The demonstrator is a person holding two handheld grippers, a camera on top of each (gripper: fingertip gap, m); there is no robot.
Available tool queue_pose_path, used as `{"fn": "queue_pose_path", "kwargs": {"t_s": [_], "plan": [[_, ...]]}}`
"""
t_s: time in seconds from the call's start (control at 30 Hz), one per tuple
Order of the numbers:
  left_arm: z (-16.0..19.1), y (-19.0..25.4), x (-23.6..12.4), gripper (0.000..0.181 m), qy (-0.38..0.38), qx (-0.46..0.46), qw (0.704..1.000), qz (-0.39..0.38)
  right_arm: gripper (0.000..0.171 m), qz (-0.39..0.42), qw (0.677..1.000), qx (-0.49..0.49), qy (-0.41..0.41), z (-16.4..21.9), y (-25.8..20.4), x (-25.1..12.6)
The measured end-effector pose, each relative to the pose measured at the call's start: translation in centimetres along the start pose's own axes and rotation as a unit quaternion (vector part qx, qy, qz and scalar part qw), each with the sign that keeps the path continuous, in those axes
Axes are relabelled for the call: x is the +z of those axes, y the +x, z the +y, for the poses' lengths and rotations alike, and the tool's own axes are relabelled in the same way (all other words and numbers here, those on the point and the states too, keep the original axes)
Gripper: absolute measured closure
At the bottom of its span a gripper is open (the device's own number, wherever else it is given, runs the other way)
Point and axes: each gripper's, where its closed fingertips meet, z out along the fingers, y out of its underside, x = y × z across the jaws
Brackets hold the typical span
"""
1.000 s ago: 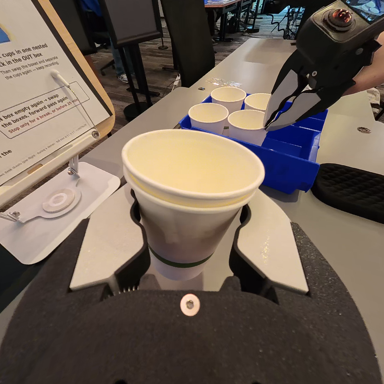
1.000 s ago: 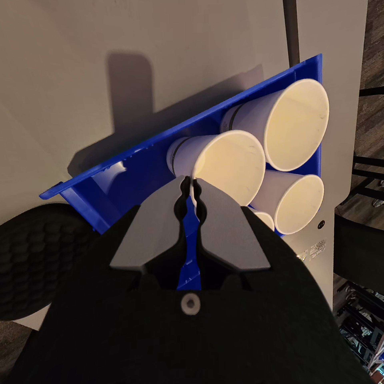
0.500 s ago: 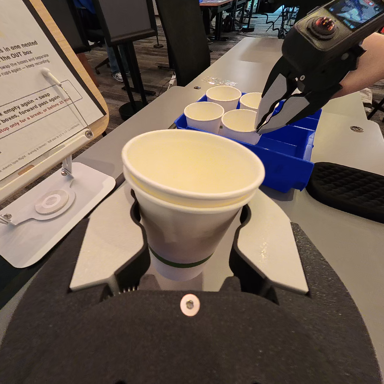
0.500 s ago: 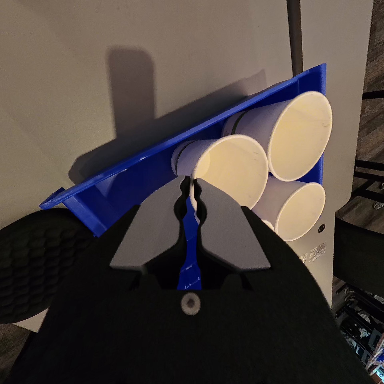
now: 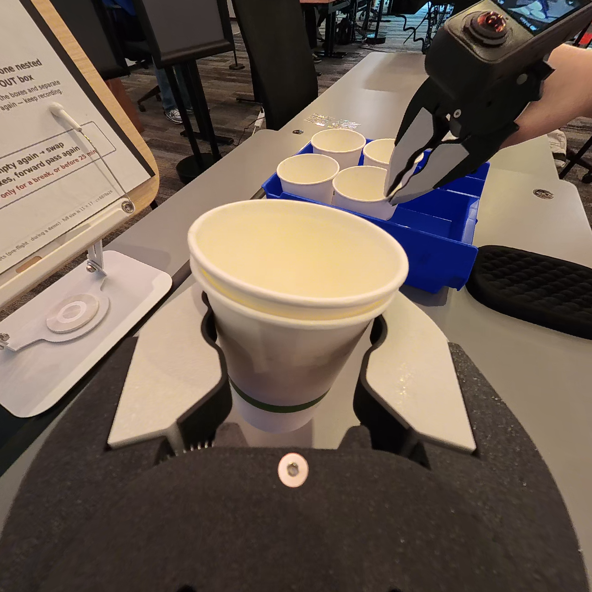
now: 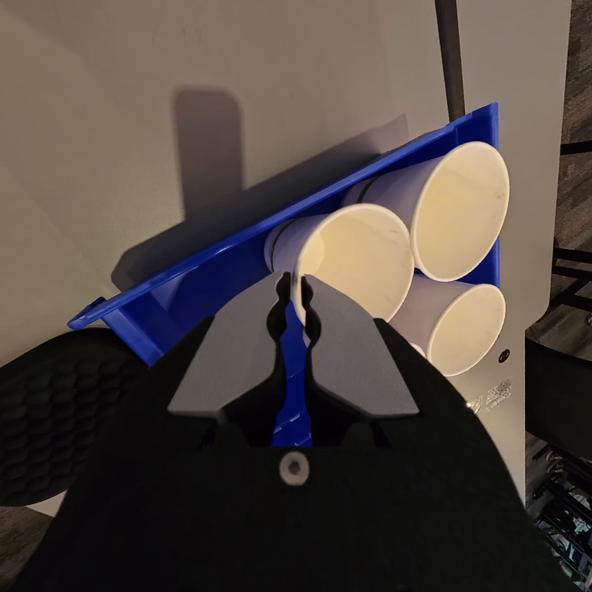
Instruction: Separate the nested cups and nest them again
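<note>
We keep the left tongs (image 5: 293,352) clamped around the nested cups (image 5: 294,307) while the right tongs (image 6: 296,282) pinch a cup's rim (image 6: 352,266) in the blue bin (image 6: 224,266), ready to lift it out for nesting.

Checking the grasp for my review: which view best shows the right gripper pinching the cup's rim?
Right wrist view: the right gripper pinches the cup rim, closed. Left wrist view shows the grasp from the side, farther off.

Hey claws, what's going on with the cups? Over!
Left claw shut on nested cups. Right claw pinching rim of one cup in blue bin. Three more cups alongside; nothing blocking.
</note>
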Motion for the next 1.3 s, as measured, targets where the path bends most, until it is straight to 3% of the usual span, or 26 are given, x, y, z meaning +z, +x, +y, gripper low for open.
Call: {"fn": "queue_pose_path", "kwargs": {"t_s": [0.17,0.37,0.7,0.93,1.3], "plan": [[0.1,0.2,0.1,0.085,-0.004,0.003,1.0,0.002,0.153,0.005,1.0,0.004,0.012,-0.2,-0.1,-0.7],[0.2,0.3,0.3,0.085,-0.007,0.006,1.0,0.002,0.152,0.042,0.998,-0.014,0.053,-2.5,0.4,-5.4],[0.3,1.4,0.8,0.085,-0.018,0.024,1.0,0.007,0.153,-0.065,0.956,-0.114,0.262,-15.5,-5.9,-13.7],[0.6,2.1,1.2,0.086,-0.033,0.047,0.998,0.009,0.152,-0.096,0.949,-0.171,0.246,-19.3,-8.7,-12.1],[0.4,2.1,1.1,0.085,-0.027,0.048,0.998,0.01,0.167,-0.11,0.953,-0.188,0.211,-19.9,-9.5,-9.7]]}}
